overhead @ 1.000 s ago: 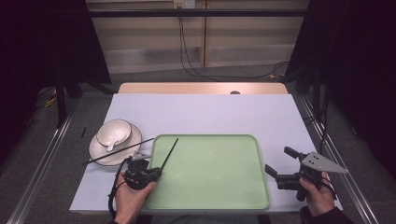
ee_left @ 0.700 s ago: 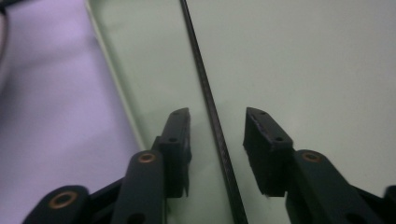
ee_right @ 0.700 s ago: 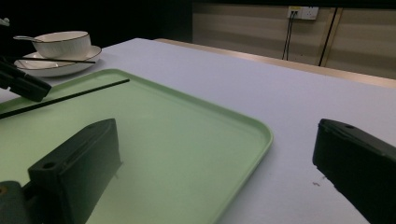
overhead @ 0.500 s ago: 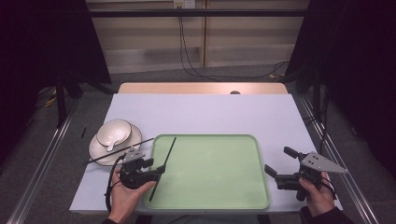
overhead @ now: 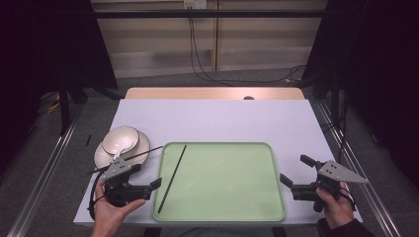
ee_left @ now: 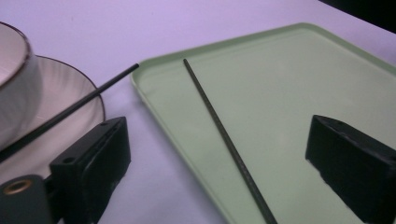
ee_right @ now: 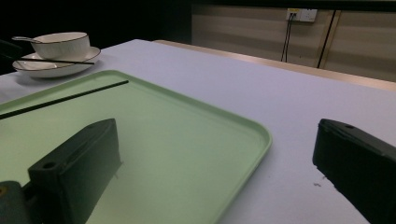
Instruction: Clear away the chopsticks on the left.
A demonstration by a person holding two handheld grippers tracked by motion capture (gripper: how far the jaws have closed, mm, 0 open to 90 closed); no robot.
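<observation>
Left gripper view puts your left tongs point(ee_left: 224, 177) nearest the lens, jaws spread wide after just opening, with nothing pressed between them; the black chopstick point(ee_left: 224, 135) lies released on the green tray point(ee_left: 299, 79), running slantwise between the jaws and along the tray's near side; just past the tray's rim a second chopstick point(ee_left: 70, 112) rests across the white plate point(ee_left: 60, 98), its tip reaching toward the tray corner, and the white bowl point(ee_left: 11, 84) sits on that plate. High view shows your left tongs point(overhead: 148, 185) held just beside the tray's point(overhead: 222, 177) left edge, the released chopstick point(overhead: 172, 178) lying inside that edge, touching neither jaw; your right tongs point(overhead: 295, 174) hang at the tray's right side over the pale worktop point(overhead: 217, 118), jaws parted and empty; farther off, the plate point(overhead: 141, 143) and bowl point(overhead: 121, 139) stand on the worktop's left part. Right gripper view confirms your right tongs point(ee_right: 215, 177) are loosed, gripping nothing, above the tray's point(ee_right: 196, 135) corner.
</observation>
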